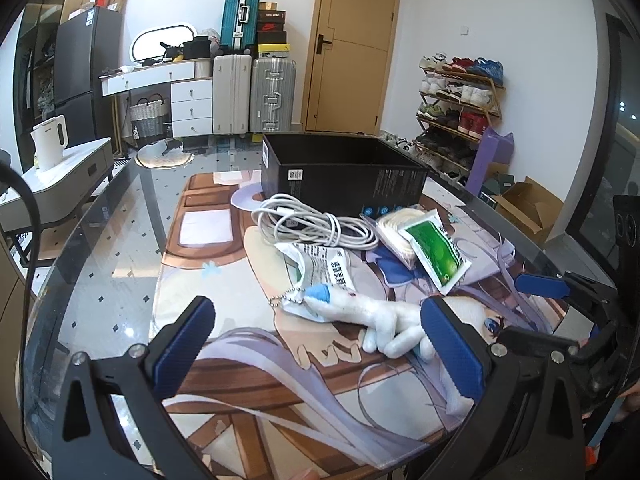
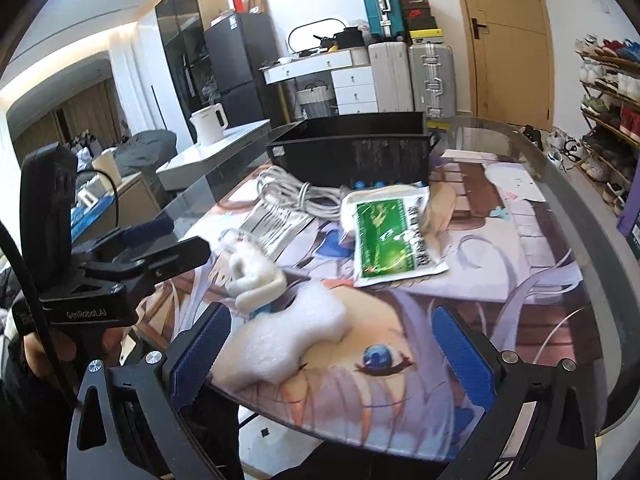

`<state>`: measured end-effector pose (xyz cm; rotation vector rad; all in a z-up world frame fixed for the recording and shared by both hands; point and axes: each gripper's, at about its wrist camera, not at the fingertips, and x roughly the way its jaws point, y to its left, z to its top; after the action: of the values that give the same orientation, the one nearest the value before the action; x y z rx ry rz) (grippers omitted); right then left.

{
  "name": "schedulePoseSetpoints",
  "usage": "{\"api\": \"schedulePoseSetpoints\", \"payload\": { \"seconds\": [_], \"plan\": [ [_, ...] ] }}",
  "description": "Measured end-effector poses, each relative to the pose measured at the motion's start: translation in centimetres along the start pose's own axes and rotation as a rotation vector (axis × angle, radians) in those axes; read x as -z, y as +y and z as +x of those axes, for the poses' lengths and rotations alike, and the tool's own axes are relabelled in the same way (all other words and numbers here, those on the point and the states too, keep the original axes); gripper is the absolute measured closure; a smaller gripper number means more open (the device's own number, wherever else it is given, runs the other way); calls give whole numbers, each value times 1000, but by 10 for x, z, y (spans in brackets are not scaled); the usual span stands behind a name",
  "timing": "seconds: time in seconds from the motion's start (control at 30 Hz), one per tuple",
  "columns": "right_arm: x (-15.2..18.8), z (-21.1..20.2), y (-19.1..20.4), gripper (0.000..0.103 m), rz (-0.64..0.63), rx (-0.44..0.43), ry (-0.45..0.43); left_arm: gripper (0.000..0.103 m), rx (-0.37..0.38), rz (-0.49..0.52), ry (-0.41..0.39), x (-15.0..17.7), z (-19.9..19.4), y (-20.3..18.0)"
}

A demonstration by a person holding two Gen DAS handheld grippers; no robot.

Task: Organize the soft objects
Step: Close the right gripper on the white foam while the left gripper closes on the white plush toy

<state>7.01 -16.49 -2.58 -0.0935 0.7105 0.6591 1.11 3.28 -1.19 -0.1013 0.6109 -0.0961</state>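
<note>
Black box (image 1: pixel 344 176) at 12 o'clock on counter (image 1: pixel 120 248), interior not visible; white cable (image 1: pixel 316 224), green packet (image 1: pixel 436 256), plush toy (image 1: pixel 376 320) outside; left claw (image 1: pixel 320 344), right claw (image 2: pixel 332 352) both wide, gripping nothing

White walls, wooden door (image 1: pixel 352 44), stacked suitcases (image 1: pixel 256 96), shoe rack (image 1: pixel 460 108).

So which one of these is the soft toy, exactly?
Start at the black box at the far end of the picture mat, then come past the white cable and the green packet. The toy lies nearest: white, fuzzy, with a bead chain at one end.
</note>
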Motion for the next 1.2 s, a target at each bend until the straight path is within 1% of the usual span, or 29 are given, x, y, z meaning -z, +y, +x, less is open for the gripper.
{"api": "schedulePoseSetpoints", "payload": {
  "seconds": [0.33, 0.6, 0.7, 0.9, 1.2],
  "plan": [
    [11, 17, 15, 1, -26, -46, 62, 0, -2, 10, 3, 3, -2, 0],
    [10, 30, 22, 1, -44, -51, 103, 0, -6, 10, 13, 3, 1, 1],
    [8, 33, 23, 1, -45, -37, 114, 0, -11, 8, 16, 4, 4, 3],
    [4, 35, 19, 1, -43, -26, 134, 0, -14, 8, 23, 4, 7, 3],
    [-5, 41, -1, 1, -23, -4, 152, 0, -12, 7, 28, 6, 8, 1]
  ]
}}
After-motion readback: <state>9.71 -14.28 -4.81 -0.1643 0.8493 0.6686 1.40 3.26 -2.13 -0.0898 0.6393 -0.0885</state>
